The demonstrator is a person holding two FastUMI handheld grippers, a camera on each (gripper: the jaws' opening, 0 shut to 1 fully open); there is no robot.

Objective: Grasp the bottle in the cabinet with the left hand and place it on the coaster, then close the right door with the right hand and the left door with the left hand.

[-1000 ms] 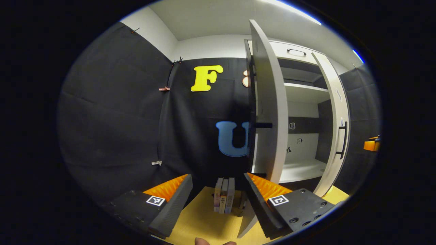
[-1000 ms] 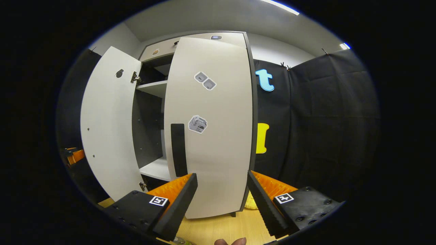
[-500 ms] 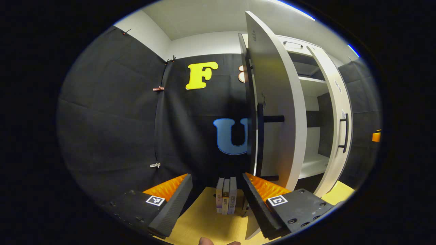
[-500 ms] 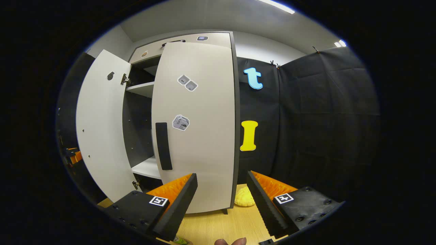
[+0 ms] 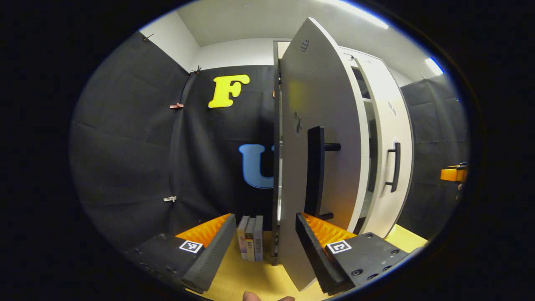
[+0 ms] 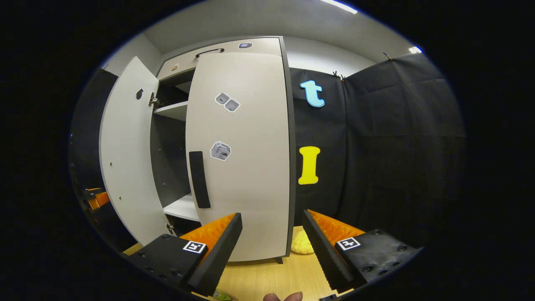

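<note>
Left gripper (image 5: 261, 240): I hold it released, left door (image 5: 322, 167) ajar ahead-right, its edge by my right finger. Risk: finger snags the handle (image 5: 314, 171). Right gripper (image 6: 271, 240): released, right door (image 6: 242, 159) shut ahead. Bottle: unseen.

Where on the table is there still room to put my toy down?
In the right gripper view, the bare wooden tabletop in front of the closed right door is free, bordered by the yellow object at the cabinet's corner. In the left gripper view it is crowded: the books stand right beside the left door, which is swinging shut.
</note>
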